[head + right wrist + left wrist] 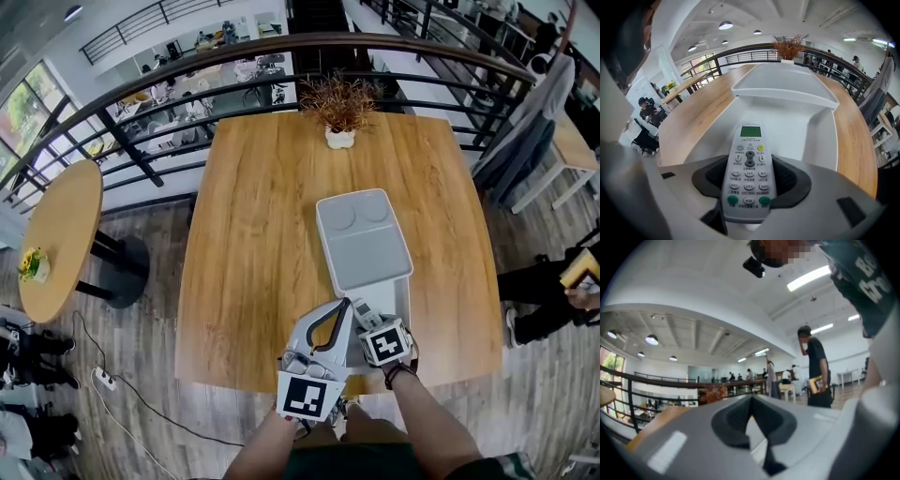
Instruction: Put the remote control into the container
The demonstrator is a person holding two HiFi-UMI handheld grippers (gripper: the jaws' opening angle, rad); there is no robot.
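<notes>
Holding the left gripper [751, 401] just left of the container [806, 126], by its near end, nose tilted up toward the room rather than down into the container, jaws pressed together tip to tip with nothing between. Clamping the remote [749, 159] in the right gripper [749, 180] at the container's near end, jaws closed on the lower half from both sides, buttons facing up, small green screen at the end pointing away. Reaching with that front end over the container's near rim, above the white floor inside; cannot tell whether it is touching. Farther in, finding a grey lid [787, 86] lying flat across the container's far part. Beyond the container's far end, seeing a potted plant [788, 47] at the edge of the wooden table [708, 108]. Right of the container, seeing more of the same wood.
</notes>
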